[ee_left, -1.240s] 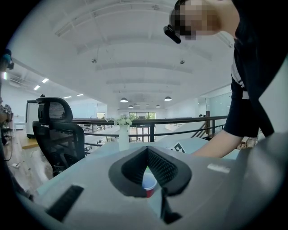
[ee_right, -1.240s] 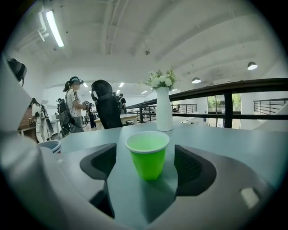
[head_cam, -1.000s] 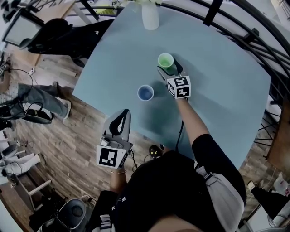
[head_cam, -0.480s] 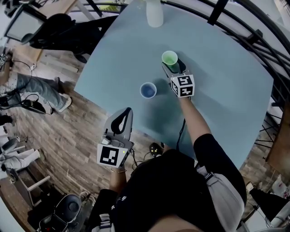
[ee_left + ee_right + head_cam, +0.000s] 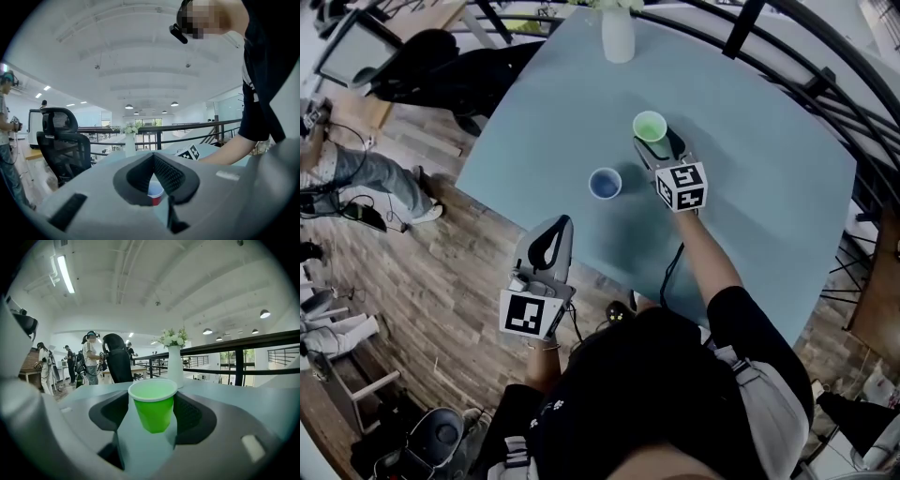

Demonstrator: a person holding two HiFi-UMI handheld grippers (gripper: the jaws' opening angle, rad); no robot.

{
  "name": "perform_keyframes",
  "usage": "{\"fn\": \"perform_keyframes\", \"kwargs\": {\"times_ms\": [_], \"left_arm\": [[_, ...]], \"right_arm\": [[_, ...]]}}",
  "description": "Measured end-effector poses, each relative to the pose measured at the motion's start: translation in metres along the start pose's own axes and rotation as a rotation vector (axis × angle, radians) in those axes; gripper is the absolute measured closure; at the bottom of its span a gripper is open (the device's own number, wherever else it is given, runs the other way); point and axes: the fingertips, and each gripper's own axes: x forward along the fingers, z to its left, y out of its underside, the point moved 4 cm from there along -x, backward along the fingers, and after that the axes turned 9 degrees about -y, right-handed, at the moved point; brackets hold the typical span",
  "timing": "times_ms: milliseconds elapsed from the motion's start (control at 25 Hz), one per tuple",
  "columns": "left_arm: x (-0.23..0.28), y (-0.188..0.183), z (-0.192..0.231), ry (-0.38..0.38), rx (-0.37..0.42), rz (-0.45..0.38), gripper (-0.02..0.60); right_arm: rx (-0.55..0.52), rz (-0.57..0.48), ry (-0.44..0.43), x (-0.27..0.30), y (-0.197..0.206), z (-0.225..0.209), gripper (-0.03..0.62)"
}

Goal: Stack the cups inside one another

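Since a moment earlier my right tool [image 5: 659, 142] had narrowed its jaws onto the green cup [image 5: 650, 125] and begun to raise it, while my left hand had barely stirred. In the head view the green cup sat pinched at the far end of the right tool, over the middle of the blue-grey bench [image 5: 750, 187]. The other cup [image 5: 603, 184] stood alone, close by on its left, well short of the white vase [image 5: 618, 37] at the far edge. My left tool [image 5: 558, 230] hung off the near edge of the bench, above the wooden floor. In the left gripper view its jaws were pressed together at the tips with nothing in them. The other cup [image 5: 154, 192] only showed through the gap below them, far off on the bench. In the right gripper view both pads pressed the sides of the green cup [image 5: 153, 411], which stood upright and mouth up, its base seemingly clear of the bench. I judged the grasp done, so the next job was to carry it over the other cup and lower it in squarely.
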Motion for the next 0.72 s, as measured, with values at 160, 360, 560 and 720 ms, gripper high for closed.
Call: {"fn": "perform_keyframes", "kwargs": {"times_ms": [160, 360, 560, 720], "left_arm": [[-0.004, -0.005, -0.003, 0.006, 0.006, -0.025, 0.595], [-0.009, -0.010, -0.010, 0.015, -0.001, -0.049, 0.595], [-0.015, -0.015, -0.011, 0.014, 0.000, -0.070, 0.595], [-0.021, -0.016, -0.006, 0.002, -0.007, -0.086, 0.595]], "right_arm": [[-0.011, -0.021, -0.026, -0.015, -0.014, 0.016, 0.301], [-0.035, -0.045, -0.069, -0.030, -0.029, 0.040, 0.301], [-0.040, -0.070, -0.139, -0.035, -0.042, 0.072, 0.301], [-0.046, -0.070, -0.203, -0.031, -0.046, 0.099, 0.301]]}}
